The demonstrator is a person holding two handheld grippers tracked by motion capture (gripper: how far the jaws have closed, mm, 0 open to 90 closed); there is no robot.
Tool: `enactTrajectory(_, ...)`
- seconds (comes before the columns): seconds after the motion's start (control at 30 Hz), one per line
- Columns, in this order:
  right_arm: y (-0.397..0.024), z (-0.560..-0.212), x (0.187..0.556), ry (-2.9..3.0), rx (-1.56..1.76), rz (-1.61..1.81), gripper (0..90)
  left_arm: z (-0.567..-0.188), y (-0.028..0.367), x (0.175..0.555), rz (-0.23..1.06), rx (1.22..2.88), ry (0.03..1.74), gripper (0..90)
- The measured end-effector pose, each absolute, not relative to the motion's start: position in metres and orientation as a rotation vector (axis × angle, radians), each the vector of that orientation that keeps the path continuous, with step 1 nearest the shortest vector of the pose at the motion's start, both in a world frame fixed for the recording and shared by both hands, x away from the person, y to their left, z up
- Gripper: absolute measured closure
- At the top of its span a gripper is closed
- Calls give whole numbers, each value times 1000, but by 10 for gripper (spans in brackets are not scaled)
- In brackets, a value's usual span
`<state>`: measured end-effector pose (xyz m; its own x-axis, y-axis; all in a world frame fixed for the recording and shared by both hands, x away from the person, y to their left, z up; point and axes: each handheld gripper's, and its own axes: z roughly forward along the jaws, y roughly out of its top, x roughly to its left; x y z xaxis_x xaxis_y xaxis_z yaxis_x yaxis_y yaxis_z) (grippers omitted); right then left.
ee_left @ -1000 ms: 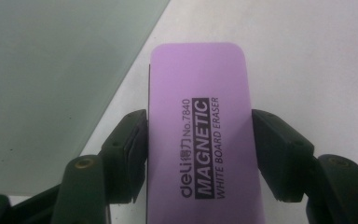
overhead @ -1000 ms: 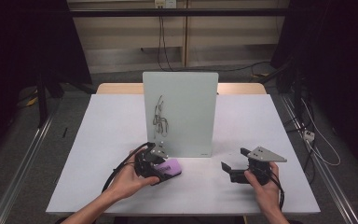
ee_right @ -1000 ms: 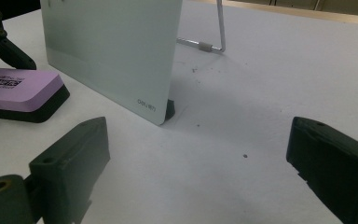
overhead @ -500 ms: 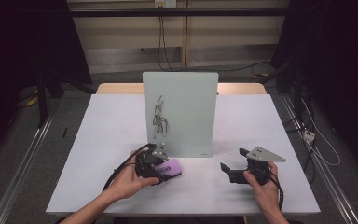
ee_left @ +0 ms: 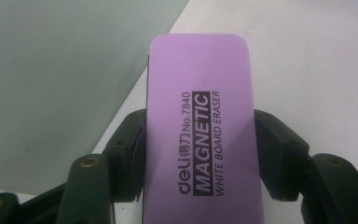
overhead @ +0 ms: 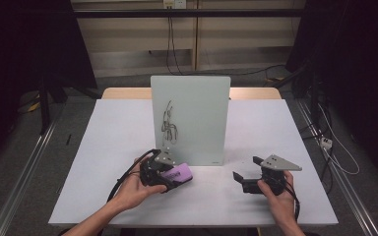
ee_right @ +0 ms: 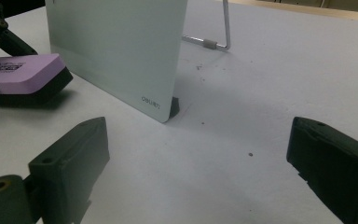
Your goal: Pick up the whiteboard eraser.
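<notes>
Purple eraser [ee_left: 198,135], clenched flat between the left gripper [overhead: 163,173]'s jaws just before the glass board [overhead: 191,118]'s lower edge, should be lifted felt-first onto the scribbles [overhead: 168,124], while the right gripper [overhead: 246,181] waits released beside the board.

The purple eraser [ee_left: 199,140] reads "deli No.7840 MAGNETIC WHITE BOARD ERASER"; the whiteboard's [ee_right: 121,46] corner mark seems "deli".

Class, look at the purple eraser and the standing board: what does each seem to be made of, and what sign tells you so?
Purple eraser: probably smooth matte plastic on top, with crisp printed lettering; its dark underside may be felt. Standing board: likely frosted glass or glossy coated sheet, given its pale greenish, smooth face and thin edge; scribbles mark it.
</notes>
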<state>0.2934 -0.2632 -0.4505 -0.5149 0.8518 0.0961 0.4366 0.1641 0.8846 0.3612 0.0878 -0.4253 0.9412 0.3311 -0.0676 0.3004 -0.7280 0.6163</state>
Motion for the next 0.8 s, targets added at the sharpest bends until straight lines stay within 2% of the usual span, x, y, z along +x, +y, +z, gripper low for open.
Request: enactTrajectory(0.8,-260,-452,297,2024,1241,1317,56,-411,111,360,150,2214,512,412)
